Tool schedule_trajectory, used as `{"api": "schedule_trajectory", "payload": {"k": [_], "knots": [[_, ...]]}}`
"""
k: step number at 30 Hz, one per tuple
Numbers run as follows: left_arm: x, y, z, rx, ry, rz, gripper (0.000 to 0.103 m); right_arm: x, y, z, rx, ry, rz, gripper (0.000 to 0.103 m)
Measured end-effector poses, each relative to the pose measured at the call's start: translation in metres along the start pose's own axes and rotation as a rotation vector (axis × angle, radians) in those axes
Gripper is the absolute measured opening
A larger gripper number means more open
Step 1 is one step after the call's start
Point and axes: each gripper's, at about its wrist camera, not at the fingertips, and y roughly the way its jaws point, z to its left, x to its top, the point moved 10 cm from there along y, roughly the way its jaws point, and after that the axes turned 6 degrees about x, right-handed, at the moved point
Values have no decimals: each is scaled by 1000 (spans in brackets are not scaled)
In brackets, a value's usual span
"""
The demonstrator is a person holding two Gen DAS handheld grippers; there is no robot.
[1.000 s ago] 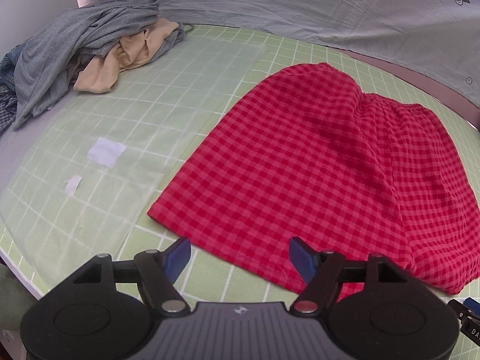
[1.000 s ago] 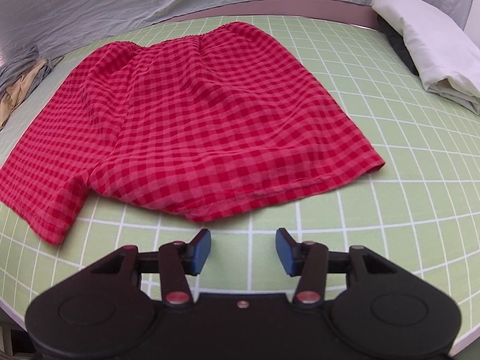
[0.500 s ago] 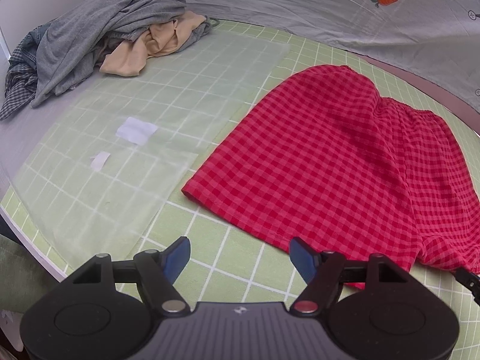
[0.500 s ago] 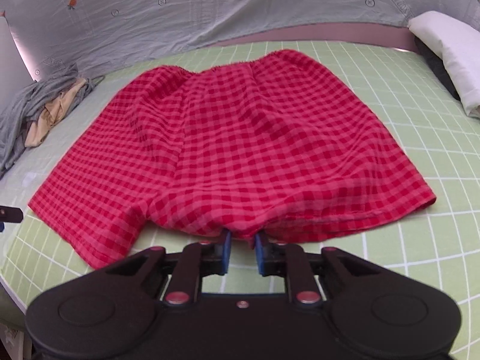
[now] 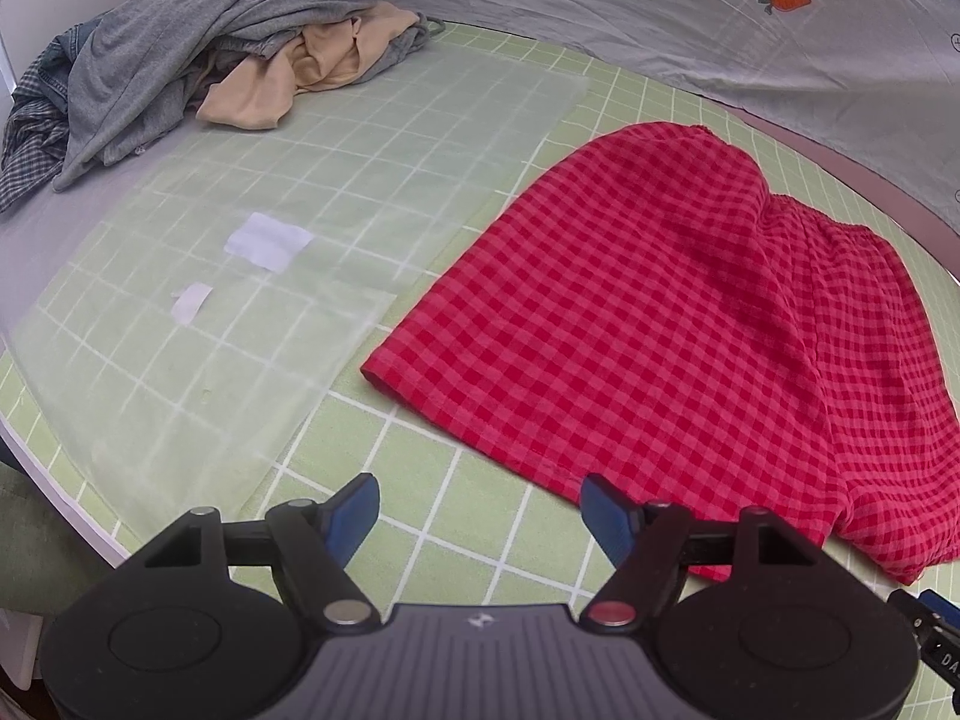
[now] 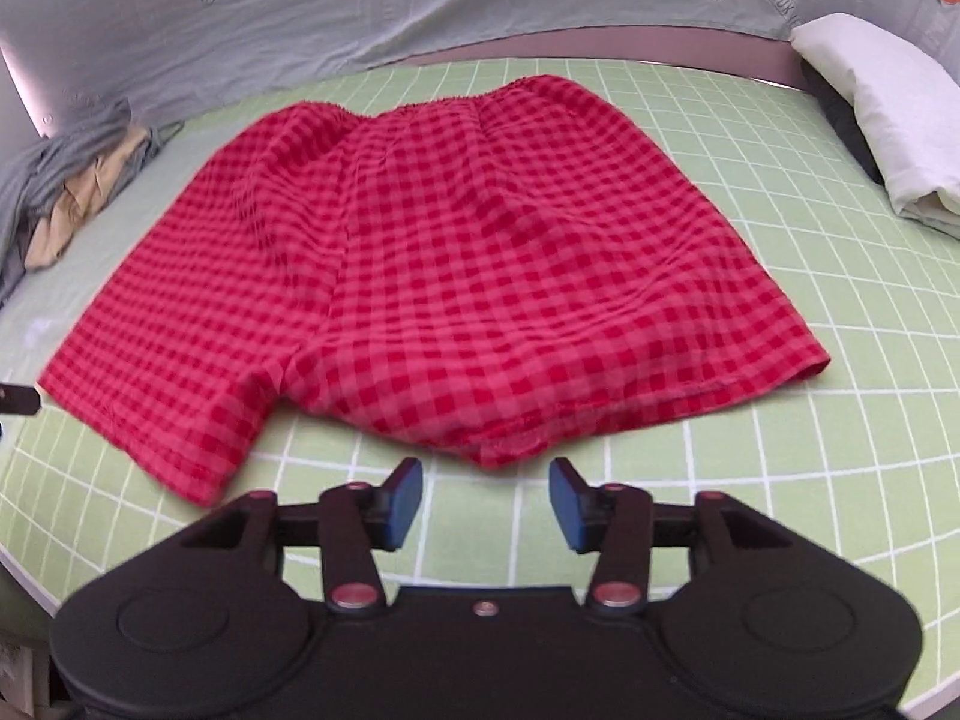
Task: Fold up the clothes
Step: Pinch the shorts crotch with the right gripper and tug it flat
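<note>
Red checked shorts lie spread flat on the green grid mat, waistband at the far side and leg hems toward me. My right gripper is open just in front of the crotch hem, with nothing between its blue pads. In the left wrist view the same shorts fill the right half. My left gripper is open over bare mat, just short of the left leg hem, and holds nothing.
A heap of grey, beige and checked clothes sits at the far left on a translucent sheet. A folded white cloth lies at the far right. Grey printed bedding borders the back. The mat's near edge runs beside both grippers.
My right gripper was shut on the shorts' crotch hem half a second ago and has let go; it is now open and slightly back. My left gripper has drawn left, away from the leg hem.
</note>
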Motion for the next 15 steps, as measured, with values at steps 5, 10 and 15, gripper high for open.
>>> {"api": "schedule_trajectory", "payload": {"k": [5, 10, 15], "knots": [[-1, 1, 3, 8, 8, 7, 75, -4, 23, 19, -11, -107, 21, 55], [-2, 2, 7, 16, -6, 14, 76, 19, 24, 23, -42, -132, -62, 42], [-3, 3, 12, 24, -20, 21, 76, 55, 14, 23, -44, -150, -168, 39]]}}
